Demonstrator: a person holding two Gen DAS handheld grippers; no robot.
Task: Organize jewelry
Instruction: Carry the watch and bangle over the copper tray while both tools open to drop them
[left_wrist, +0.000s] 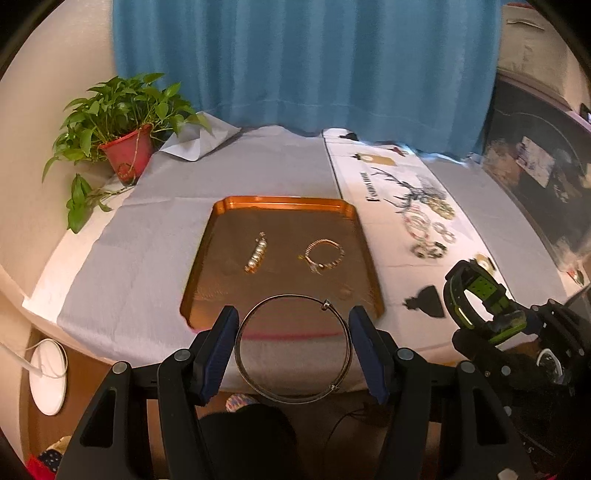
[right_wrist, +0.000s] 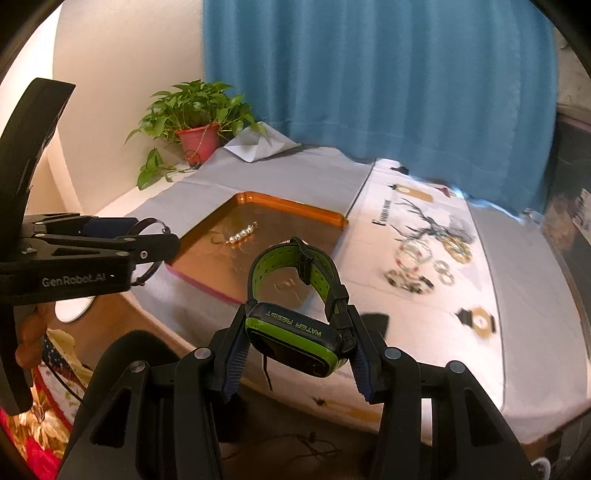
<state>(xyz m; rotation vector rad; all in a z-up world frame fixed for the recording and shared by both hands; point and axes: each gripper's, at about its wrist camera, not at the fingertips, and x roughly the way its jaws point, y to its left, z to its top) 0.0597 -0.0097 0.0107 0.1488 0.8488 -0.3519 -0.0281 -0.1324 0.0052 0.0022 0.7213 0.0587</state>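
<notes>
My left gripper is shut on a thin silver bangle and holds it above the near edge of the orange tray. In the tray lie a pearl piece and a gold beaded bracelet. My right gripper is shut on a black and green watch, held above the table's front edge to the right of the tray. The watch also shows in the left wrist view. The left gripper with the bangle shows in the right wrist view.
Several more bracelets and rings lie on the white printed cloth right of the tray. A potted plant stands at the back left corner. A blue curtain hangs behind the table. A white round object lies on the floor at left.
</notes>
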